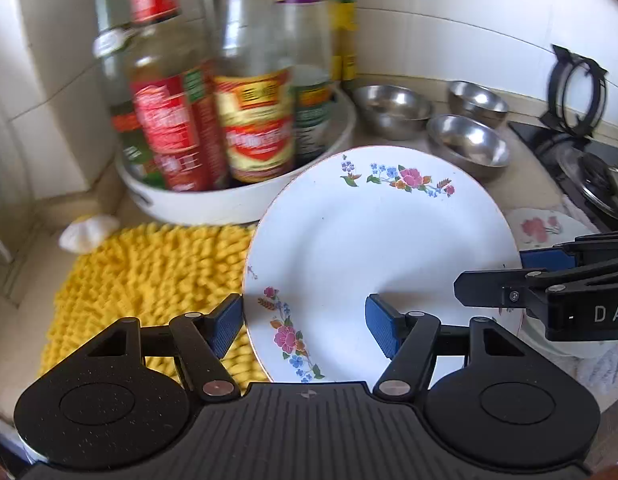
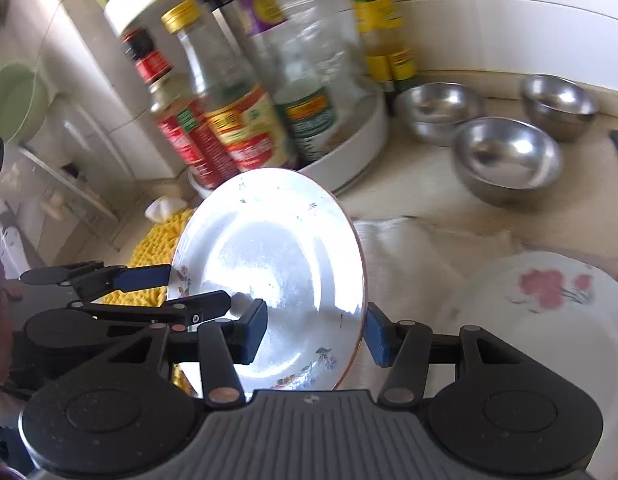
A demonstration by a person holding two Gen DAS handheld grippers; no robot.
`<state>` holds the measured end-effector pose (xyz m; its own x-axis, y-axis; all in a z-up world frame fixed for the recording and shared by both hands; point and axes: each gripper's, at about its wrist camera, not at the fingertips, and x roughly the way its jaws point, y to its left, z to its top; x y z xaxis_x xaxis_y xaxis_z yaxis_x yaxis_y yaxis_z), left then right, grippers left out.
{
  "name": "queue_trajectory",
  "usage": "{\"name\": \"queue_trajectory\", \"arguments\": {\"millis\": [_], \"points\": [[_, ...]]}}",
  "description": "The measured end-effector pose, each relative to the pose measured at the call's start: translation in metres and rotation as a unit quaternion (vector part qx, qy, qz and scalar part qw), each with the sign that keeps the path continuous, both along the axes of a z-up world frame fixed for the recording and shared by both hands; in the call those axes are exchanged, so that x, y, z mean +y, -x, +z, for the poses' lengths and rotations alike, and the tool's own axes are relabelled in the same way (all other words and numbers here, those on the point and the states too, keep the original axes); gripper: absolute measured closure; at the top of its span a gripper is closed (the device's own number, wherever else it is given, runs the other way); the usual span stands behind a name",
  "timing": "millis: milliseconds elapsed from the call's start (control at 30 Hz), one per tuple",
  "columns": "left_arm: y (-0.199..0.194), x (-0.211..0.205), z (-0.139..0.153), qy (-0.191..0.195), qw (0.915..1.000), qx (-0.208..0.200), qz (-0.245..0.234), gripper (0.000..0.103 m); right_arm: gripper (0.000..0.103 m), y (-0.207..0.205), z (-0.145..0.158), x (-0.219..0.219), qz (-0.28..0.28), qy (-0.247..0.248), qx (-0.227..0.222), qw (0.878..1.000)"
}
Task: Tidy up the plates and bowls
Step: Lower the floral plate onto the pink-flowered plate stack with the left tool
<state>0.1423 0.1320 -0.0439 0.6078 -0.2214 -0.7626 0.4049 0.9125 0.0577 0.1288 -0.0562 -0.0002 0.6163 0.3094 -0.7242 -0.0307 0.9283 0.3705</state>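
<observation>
Left wrist view: tiled kitchen corner, beige countertop (image 1: pixel 521 184). White round floral plate (image 1: pixel 373 256) held up over a yellow shaggy mat (image 1: pixel 149 276). Left gripper (image 1: pixel 305 326) straddles its near-left rim, jaws partly open; whether the pads press, cannot tell. Right gripper (image 1: pixel 513 276) at the far rim. Three steel bowls (image 1: pixel 465 140) behind, beside a white bottle rack (image 1: pixel 237 200).

Right wrist view: plate (image 2: pixel 277 264) tilted, glaring. Right gripper (image 2: pixel 315 334) straddles its rim, partly open; grip unclear. Second flowered plate (image 2: pixel 541 312) on the counter, right.
</observation>
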Motion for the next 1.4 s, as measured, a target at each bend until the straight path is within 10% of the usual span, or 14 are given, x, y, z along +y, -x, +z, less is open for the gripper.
{"name": "queue_trajectory", "arguments": {"millis": [633, 733, 867, 967, 1133, 1400], "points": [[0.02, -0.115, -0.014, -0.006, 0.9916, 0.019, -0.128, 0.031, 0.034, 0.063, -0.006, -0.101, -0.117, -0.011, 0.007, 0.993], [0.028, -0.137, -0.012, 0.053, 0.976, 0.066, -0.2, 0.065, 0.038, 0.066, 0.0, -0.101, -0.108, -0.029, -0.001, 0.994], [0.048, -0.169, -0.012, 0.012, 0.9737, 0.02, -0.227, 0.044, 0.038, 0.07, -0.009, -0.129, -0.158, 0.041, 0.006, 0.987], [0.032, -0.137, 0.001, 0.072, 0.9812, 0.029, -0.177, 0.045, 0.039, 0.082, -0.019, -0.16, -0.203, -0.014, 0.014, 0.979], [0.004, -0.06, 0.009, 0.064, 0.9949, 0.02, -0.076, 0.033, 0.038, 0.076, -0.01, -0.142, -0.177, -0.041, -0.016, 0.983], [-0.025, -0.027, -0.042, 0.112, 0.9815, 0.142, -0.062, 0.044, 0.038, 0.036, -0.018, -0.088, -0.1, -0.021, 0.025, 0.994]]}}
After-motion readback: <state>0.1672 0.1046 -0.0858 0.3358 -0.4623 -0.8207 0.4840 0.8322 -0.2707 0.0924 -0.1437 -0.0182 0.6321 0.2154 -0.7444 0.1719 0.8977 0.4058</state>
